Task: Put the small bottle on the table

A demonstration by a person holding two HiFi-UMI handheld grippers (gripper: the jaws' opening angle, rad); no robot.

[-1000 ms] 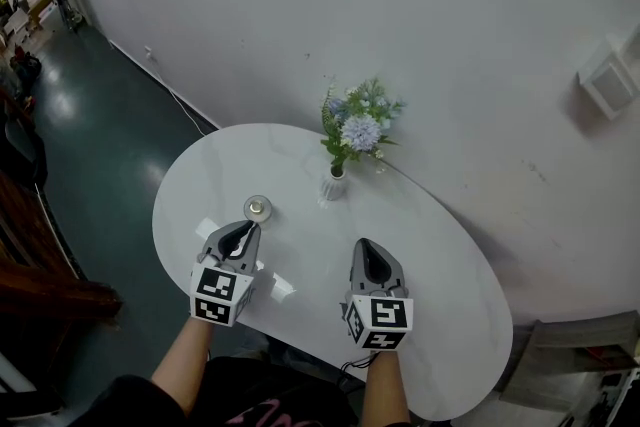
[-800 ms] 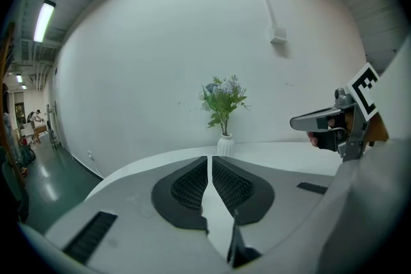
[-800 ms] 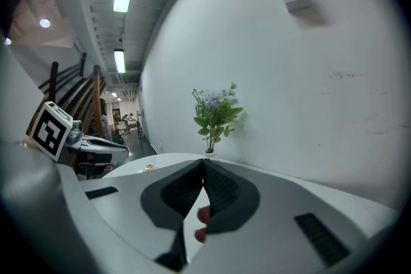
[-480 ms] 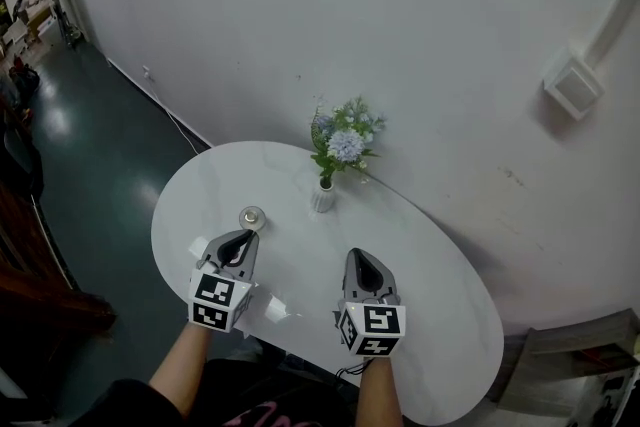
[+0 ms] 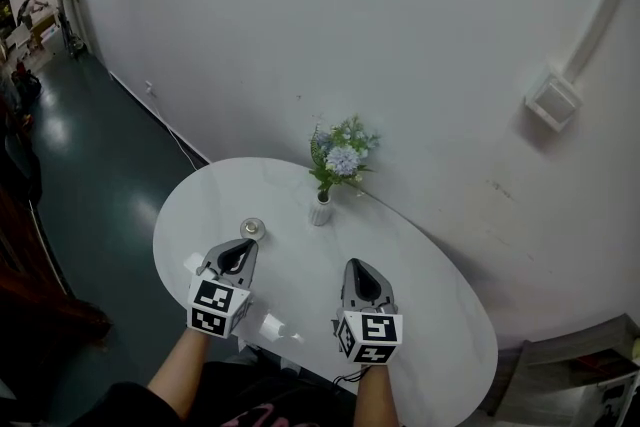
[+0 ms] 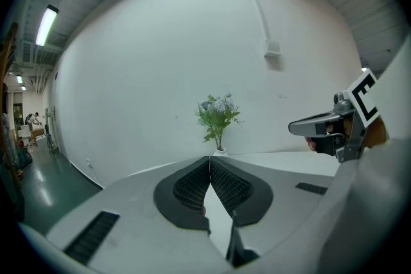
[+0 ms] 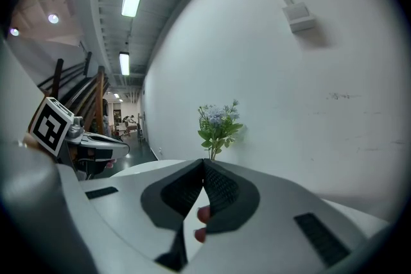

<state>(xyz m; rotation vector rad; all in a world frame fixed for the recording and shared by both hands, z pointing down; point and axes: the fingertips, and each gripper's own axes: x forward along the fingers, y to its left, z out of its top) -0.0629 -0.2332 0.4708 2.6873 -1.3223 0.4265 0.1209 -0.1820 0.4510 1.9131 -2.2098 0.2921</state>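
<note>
The small bottle (image 5: 252,229), clear with a silver cap, stands upright on the white oval table (image 5: 425,300), near its left side. My left gripper (image 5: 241,247) hovers just behind the bottle and is shut with nothing between its jaws; in its own view (image 6: 209,158) the pads meet and hide the bottle. My right gripper (image 5: 356,265) hangs over the middle of the table, also shut and empty (image 7: 203,163). Neither gripper touches the bottle.
A white vase (image 5: 320,209) with blue and green flowers (image 5: 341,159) stands at the table's far edge by the white wall. Two small white objects (image 5: 272,325) (image 5: 193,262) lie near the table's front edge. Dark floor spreads to the left.
The left gripper's jaws have closed. The head view has tilted up, showing more wall. The bottle stands where it was and both grippers stay nearly in place.
</note>
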